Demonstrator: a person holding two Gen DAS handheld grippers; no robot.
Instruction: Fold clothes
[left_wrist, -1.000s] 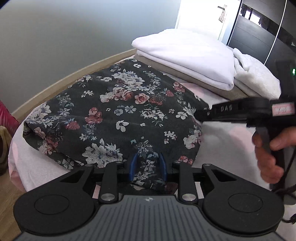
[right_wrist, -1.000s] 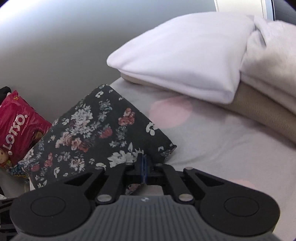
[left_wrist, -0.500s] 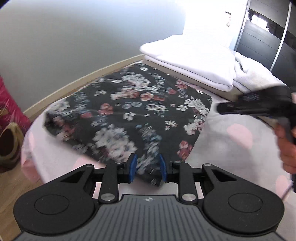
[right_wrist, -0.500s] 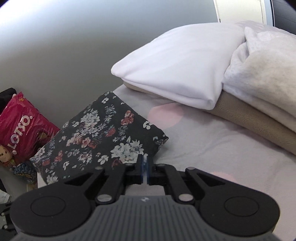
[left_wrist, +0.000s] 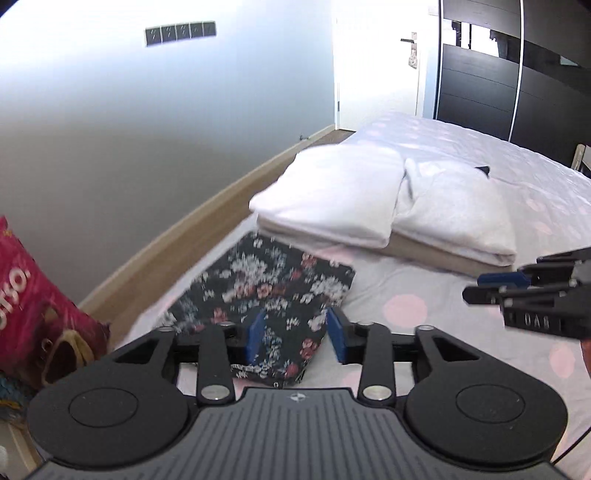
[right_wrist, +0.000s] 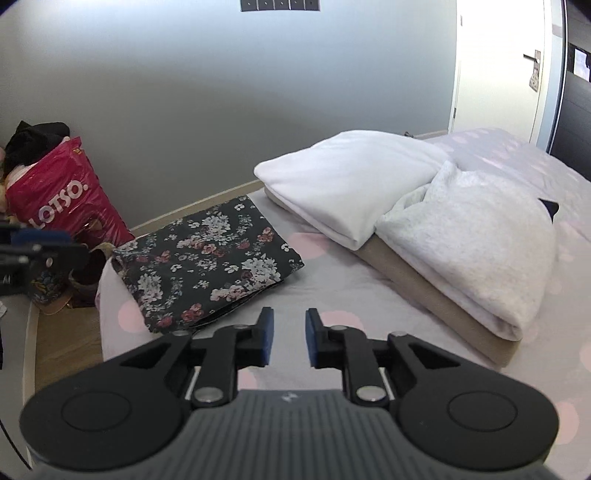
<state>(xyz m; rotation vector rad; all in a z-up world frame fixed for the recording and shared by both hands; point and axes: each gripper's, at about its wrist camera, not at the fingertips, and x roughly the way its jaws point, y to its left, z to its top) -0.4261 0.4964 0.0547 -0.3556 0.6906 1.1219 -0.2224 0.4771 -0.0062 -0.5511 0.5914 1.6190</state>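
White folded pile (right_wrist: 354, 184) beside floral garment (right_wrist: 210, 258) — red bag (right_wrist: 62, 199) bedside.

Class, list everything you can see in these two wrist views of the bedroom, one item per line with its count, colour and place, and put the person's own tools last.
floral garment: one, black with pink and white flowers, folded flat at the bed's near corner
white folded items: two, white and off-white, stacked side by side on the beige one
beige folded item: one, beige, beneath the white ones
bed sheet: one, pale with pink dots, covering the bed
bag: one, red with white lettering, on the floor beside the bed
wardrobe: one, black, far wall
door: one, white, far corner
left gripper: one, black with blue pads, open above the garment
right gripper: one, black with blue pads, open, empty
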